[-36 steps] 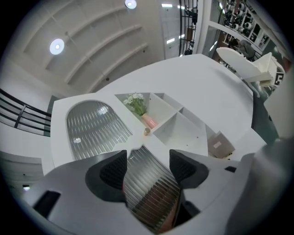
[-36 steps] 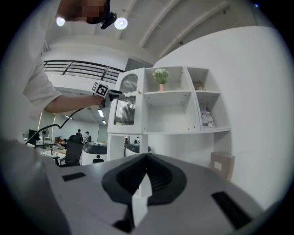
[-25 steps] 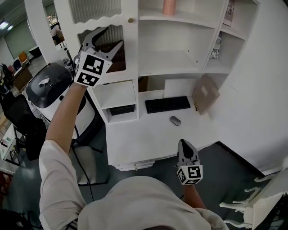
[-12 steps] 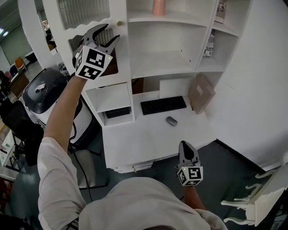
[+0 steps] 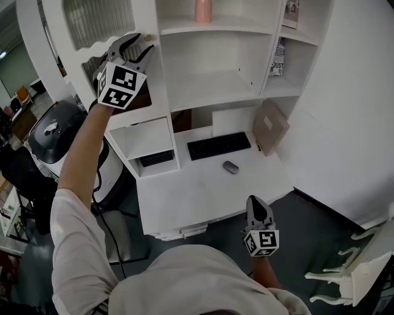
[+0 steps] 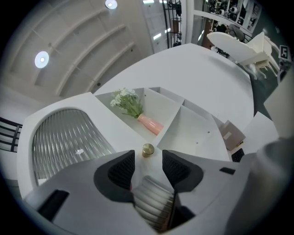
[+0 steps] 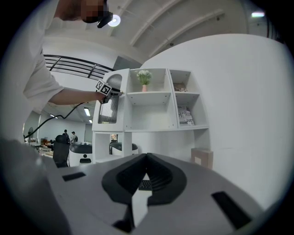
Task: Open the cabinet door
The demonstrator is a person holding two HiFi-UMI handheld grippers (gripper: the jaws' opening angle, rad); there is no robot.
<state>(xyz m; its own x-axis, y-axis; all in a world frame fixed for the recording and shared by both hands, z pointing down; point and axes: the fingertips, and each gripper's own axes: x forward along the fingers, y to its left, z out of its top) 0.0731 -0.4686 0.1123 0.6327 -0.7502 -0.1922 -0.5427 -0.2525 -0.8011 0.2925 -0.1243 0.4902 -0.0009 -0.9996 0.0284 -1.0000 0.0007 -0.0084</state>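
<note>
**Left gripper right at the cabinet knob, door shut**

The cabinet door (image 5: 92, 21) is the tall white one with the ribbed glass panel. It's in the upper left section of the white shelf unit (image 5: 215, 86), just left of the open shelf holding the pink vase (image 5: 203, 9). The door stands upright with its long axis vertical. In the right gripper view it looks flush with the unit, so closed, with its front facing the near side. Its small brass knob (image 6: 148, 150) sits on the door's right edge and pokes out towards the person.

The left gripper (image 5: 141, 43) is raised up to that knob. Its jaws have just been closing, but they're apart, with the knob right at the gap between the tips. I can't see the pads pressing on it, so there's no grip.

The right gripper (image 5: 258, 206) is low and near, in front of the desk (image 5: 184, 191). It's well apart from the door, with jaws clenched together on nothing.

On the desk are a black keyboard (image 5: 218, 146) and a mouse (image 5: 231, 167). A cardboard box (image 5: 269, 126) leans at the right.
</note>
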